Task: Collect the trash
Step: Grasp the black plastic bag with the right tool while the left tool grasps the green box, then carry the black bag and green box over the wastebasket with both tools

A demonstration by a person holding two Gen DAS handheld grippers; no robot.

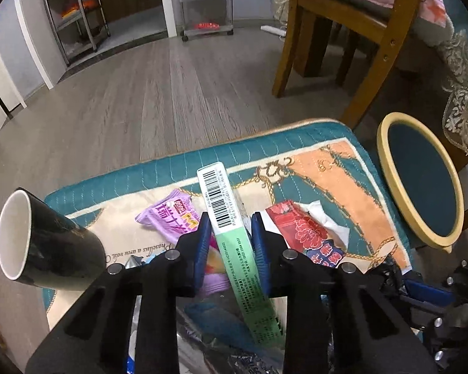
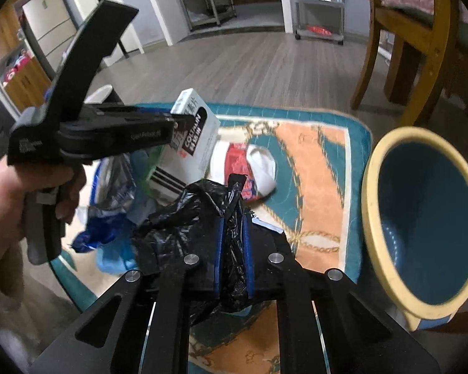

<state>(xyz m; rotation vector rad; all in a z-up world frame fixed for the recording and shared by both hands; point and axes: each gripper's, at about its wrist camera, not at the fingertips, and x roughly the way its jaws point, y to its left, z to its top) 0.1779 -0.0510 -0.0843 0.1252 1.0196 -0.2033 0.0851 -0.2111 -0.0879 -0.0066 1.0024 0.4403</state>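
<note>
Left gripper (image 1: 229, 222) clamps a narrow green-and-white cardboard box (image 1: 224, 205) edgewise above the patterned teal cushion (image 1: 343, 168). Right gripper (image 2: 233, 215) pinches crumpled black plastic bag (image 2: 184, 218), jaws nearly closed, beside a yellow-rimmed blue bin (image 2: 421, 233).

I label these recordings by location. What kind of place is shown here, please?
Most likely a home living or dining area: a wooden chair on wood-look flooring, metal storage shelves behind, and a quilted cushion strewn with wrappers.
</note>
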